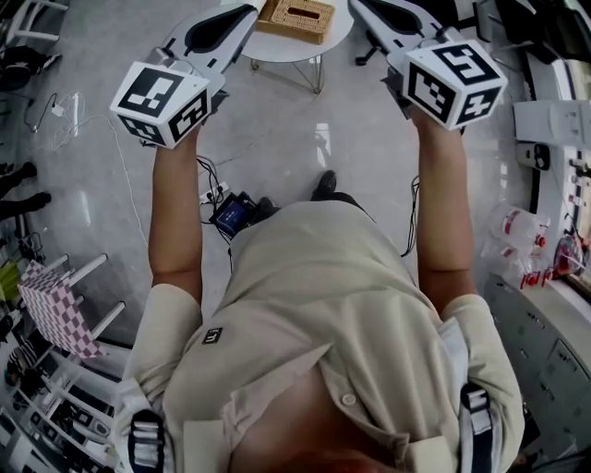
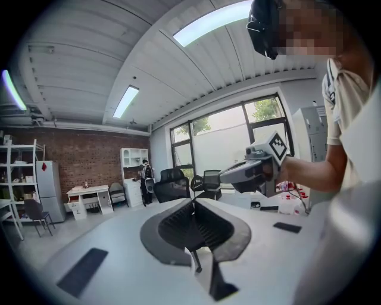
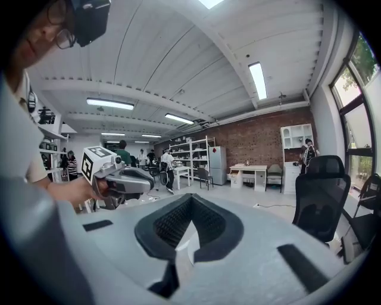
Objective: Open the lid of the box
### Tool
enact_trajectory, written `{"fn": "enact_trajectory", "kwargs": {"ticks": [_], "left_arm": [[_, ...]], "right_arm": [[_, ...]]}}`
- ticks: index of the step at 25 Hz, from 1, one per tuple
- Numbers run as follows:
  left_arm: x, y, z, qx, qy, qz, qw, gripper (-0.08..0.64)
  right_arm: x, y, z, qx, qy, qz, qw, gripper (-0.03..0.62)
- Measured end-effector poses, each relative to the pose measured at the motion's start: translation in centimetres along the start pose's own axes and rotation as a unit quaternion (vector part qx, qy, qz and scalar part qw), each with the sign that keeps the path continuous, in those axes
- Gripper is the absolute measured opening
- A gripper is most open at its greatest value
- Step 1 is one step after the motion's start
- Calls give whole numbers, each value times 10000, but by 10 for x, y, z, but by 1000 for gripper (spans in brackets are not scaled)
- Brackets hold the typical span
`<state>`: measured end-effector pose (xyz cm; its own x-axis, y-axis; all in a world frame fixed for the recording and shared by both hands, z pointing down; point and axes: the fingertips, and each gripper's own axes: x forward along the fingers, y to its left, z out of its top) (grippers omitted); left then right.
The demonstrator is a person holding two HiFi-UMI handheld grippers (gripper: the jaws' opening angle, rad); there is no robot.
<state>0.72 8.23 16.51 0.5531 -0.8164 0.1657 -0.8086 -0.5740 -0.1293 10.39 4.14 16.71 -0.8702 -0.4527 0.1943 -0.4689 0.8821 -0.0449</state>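
Observation:
In the head view a tan woven box (image 1: 295, 18) sits on a small round white table (image 1: 277, 53) at the top edge, ahead of the person. My left gripper (image 1: 242, 11) is held out at the box's left and my right gripper (image 1: 365, 7) at its right, both above the floor and apart from the box. Each has its jaws shut with nothing between them. The left gripper view shows its shut tips (image 2: 193, 202) and the right gripper (image 2: 250, 170) beside it. The right gripper view shows its shut tips (image 3: 190, 196) and the left gripper (image 3: 119, 179). The box is out of both gripper views.
Cables and a dark device (image 1: 235, 212) lie on the grey floor by the person's feet. A checkered stool (image 1: 55, 305) stands at the left and plastic bottles (image 1: 522, 226) at the right. Office chairs (image 3: 321, 196), desks and people stand in the room beyond.

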Motion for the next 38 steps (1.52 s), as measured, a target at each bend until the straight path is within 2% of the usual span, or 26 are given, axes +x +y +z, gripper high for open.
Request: {"fn": "enact_trajectory", "kwargs": {"ticks": [11, 18, 29, 38], "left_arm": [[35, 9, -9, -54, 163, 65, 9998, 14], [45, 47, -9, -53, -101, 54, 9999, 14], [100, 116, -8, 6, -203, -729, 9971, 14], [131, 172, -21, -33, -98, -1082, 9941, 13]], "right_arm": [[14, -37, -8, 135, 53, 102, 9998, -8], [41, -49, -12, 164, 162, -119, 9997, -8], [87, -93, -5, 318, 297, -830, 9956, -8], [137, -122, -6, 521, 376, -1142, 9914, -8]]}}
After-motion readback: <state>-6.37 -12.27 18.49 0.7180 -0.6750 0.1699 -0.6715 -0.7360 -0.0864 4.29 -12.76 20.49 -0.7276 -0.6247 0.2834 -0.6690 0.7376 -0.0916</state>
